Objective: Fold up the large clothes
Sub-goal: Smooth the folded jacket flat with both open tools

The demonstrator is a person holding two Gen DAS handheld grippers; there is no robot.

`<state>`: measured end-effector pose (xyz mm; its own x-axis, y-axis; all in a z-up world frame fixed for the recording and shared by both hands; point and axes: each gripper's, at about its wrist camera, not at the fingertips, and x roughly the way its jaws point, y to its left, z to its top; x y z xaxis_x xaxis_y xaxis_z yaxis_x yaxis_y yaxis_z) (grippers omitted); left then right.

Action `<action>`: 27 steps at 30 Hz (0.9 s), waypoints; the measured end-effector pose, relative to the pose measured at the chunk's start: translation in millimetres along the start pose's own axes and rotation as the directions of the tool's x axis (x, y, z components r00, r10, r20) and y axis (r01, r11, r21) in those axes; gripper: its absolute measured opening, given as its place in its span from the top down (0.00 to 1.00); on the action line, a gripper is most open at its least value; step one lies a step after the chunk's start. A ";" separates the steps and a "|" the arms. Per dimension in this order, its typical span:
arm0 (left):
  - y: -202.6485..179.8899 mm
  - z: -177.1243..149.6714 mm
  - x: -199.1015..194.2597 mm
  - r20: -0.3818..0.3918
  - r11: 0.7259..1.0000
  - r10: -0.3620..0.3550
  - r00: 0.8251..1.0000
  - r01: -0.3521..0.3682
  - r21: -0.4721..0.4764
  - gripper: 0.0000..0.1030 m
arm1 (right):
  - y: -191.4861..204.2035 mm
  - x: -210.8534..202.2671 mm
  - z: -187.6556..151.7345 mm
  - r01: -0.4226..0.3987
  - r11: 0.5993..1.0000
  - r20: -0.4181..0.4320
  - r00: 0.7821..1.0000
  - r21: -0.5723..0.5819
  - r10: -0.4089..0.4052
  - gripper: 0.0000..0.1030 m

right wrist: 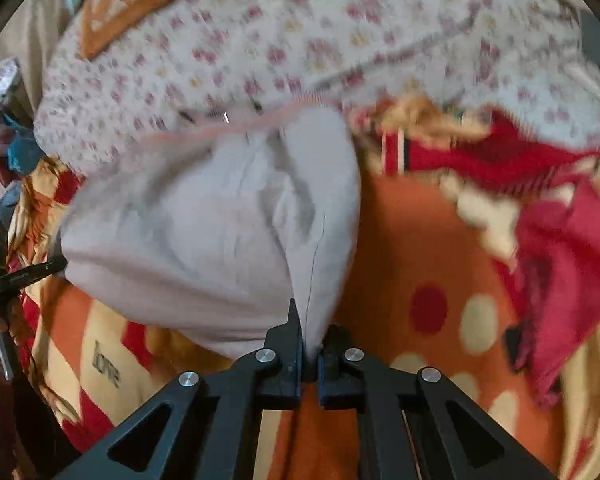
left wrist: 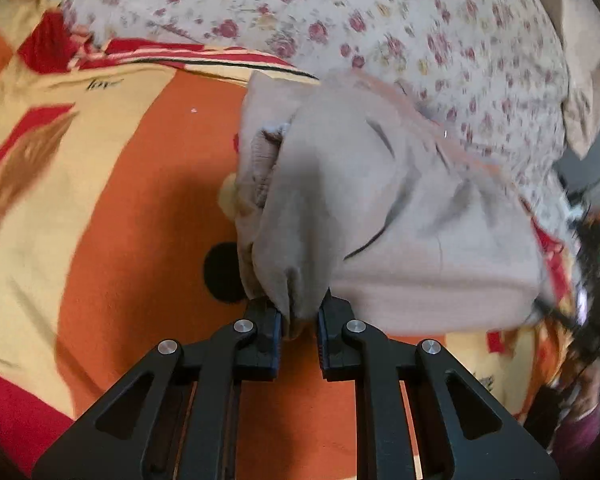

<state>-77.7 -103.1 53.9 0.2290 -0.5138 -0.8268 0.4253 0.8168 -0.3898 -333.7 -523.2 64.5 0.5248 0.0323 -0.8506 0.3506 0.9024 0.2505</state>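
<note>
Both tongs [left wrist: 299, 326] [right wrist: 310, 354] gripping beige garment [left wrist: 400, 216]

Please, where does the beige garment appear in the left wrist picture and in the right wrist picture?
Left wrist view: the beige garment fills centre to right, a bunch pinched in the left gripper.
Right wrist view: it fills centre-left, an edge pinched in the right gripper.
Shared landmark: the floral sheet lies behind it in both.
</note>
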 end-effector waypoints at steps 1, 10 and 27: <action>-0.3 0.5 -4.3 0.004 1.000 -0.008 1.000 0.008 -0.003 0.86 | -2.6 3.7 -2.5 -0.018 1.000 -0.019 1.000 0.017 0.018 0.96; -35.7 13.6 -64.5 0.175 0.993 0.076 0.982 -0.090 0.076 0.60 | 19.1 -50.1 14.5 -0.020 1.000 0.125 0.992 0.013 0.018 0.57; -61.5 26.0 25.5 0.100 0.947 0.300 0.949 -0.309 0.093 0.55 | 91.2 106.6 90.0 0.039 0.993 0.050 0.998 -0.110 -0.034 0.56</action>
<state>-75.3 -173.2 67.3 0.4322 -0.2690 -0.8607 0.4132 0.9075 -0.0761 -175.9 -476.1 38.3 0.5509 -0.0199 -0.8343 0.2833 0.9448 0.1645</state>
